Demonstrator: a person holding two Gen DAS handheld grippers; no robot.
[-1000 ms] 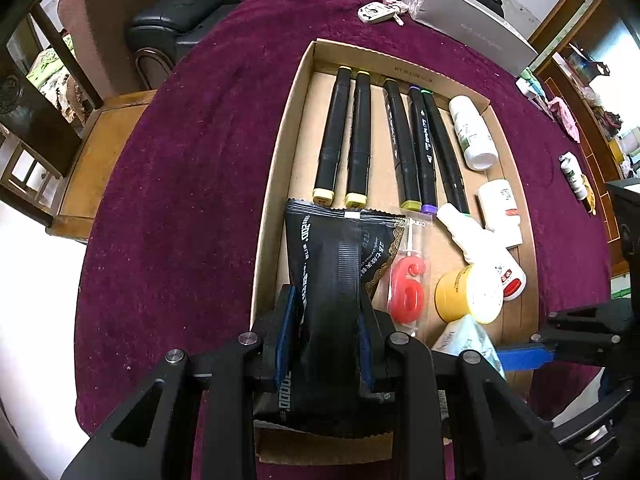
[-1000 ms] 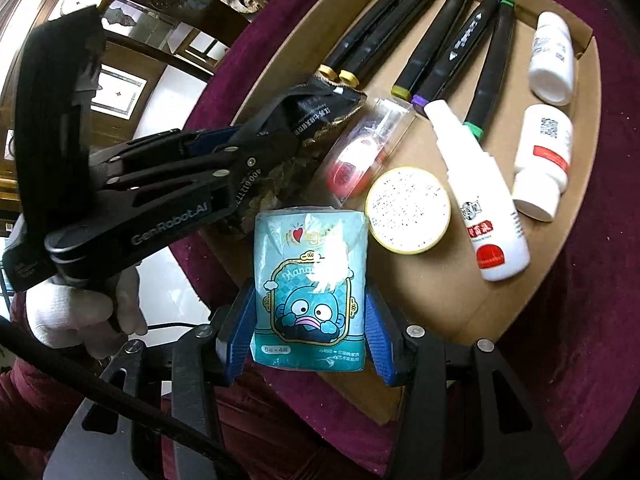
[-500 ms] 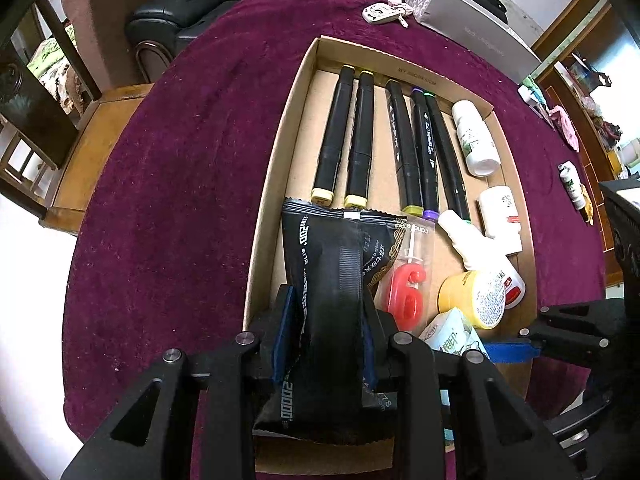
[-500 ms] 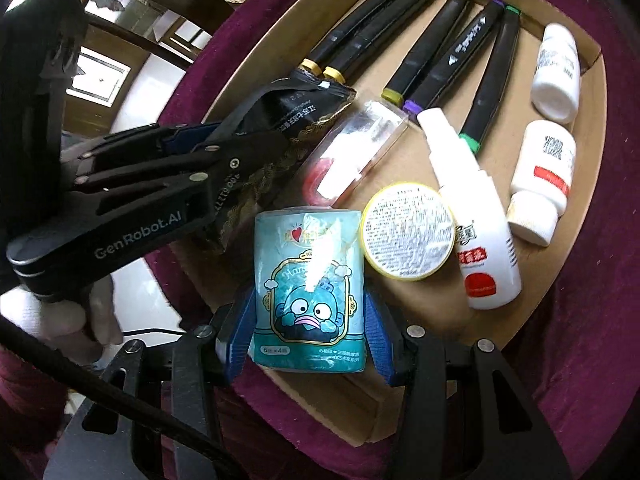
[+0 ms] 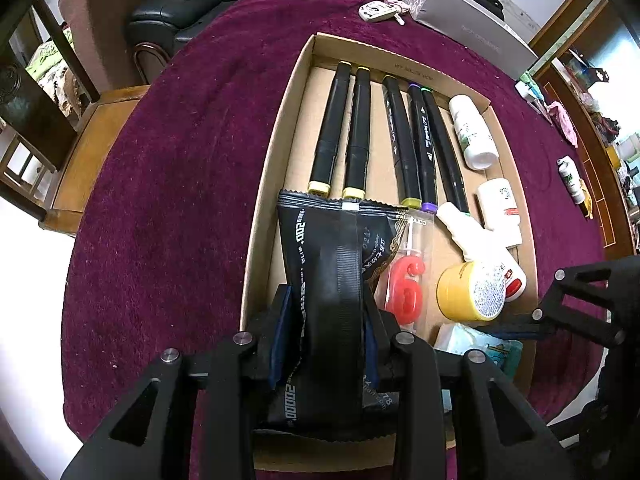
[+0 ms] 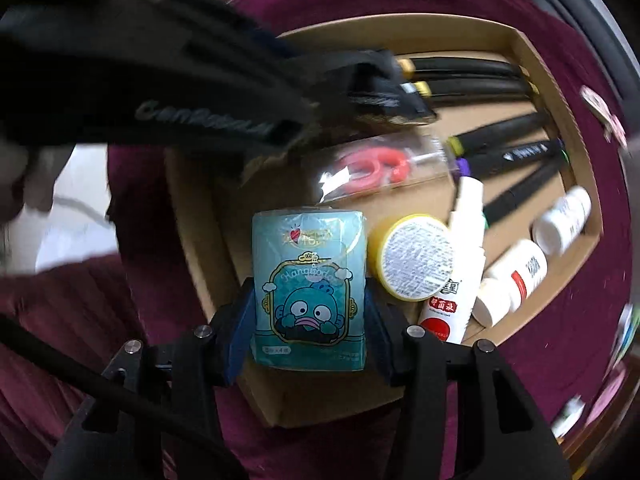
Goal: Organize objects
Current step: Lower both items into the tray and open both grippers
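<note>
With my left gripper [image 5: 326, 332] clamped on the black pouch [image 5: 332, 264], my right gripper's [image 6: 310, 314] jaws grip the teal tissue pack [image 6: 309, 288] upright above the cardboard tray's [image 6: 576, 92] near corner.

Even, soft daylight fills the left wrist view, sharp throughout, with pale overexposed floor left of the cardboard tray [image 5: 276, 184]. Fisheye bending curves the bench's edges. The right wrist view is dimmer and motion-blurred, worst toward its rim; glare glints on the clear candle sleeve [image 6: 384, 168] above the teal tissue pack [image 6: 308, 292].
</note>
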